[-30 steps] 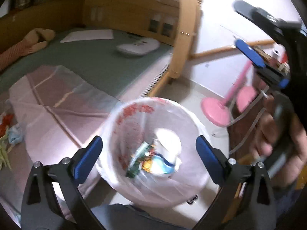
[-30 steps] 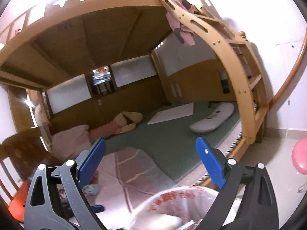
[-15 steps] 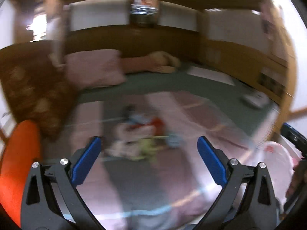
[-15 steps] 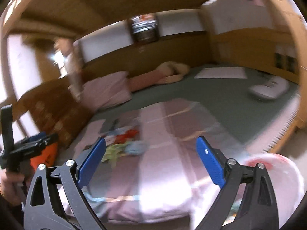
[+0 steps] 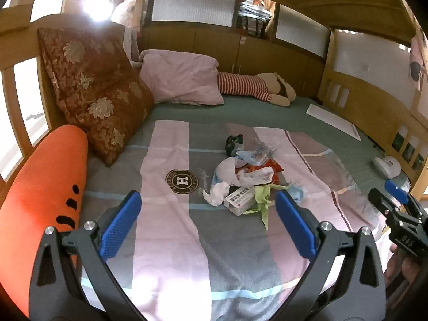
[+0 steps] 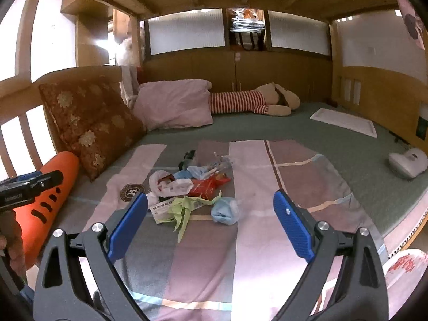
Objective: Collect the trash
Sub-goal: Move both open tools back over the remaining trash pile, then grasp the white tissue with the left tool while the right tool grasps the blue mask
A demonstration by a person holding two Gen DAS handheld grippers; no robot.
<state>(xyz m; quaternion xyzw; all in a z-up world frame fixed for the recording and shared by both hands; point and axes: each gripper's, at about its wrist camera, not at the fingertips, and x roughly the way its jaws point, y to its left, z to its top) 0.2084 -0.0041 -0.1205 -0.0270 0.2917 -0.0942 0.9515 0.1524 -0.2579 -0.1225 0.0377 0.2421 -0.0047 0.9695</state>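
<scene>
Both tools gape wide and hold nothing: our left tool (image 5: pixel 204 223) and right tool (image 6: pixel 210 222) face the trash pile (image 5: pixel 247 176) on the bed's striped blanket (image 5: pixel 171 246), ahead of the fingers and apart from them. We judge another pick is starting. Nearest our right tool lie a green wrapper (image 6: pixel 184 208) and blue crumpled mask (image 6: pixel 226 210); the bin bag (image 6: pixel 406 267) waits low to its right.
</scene>
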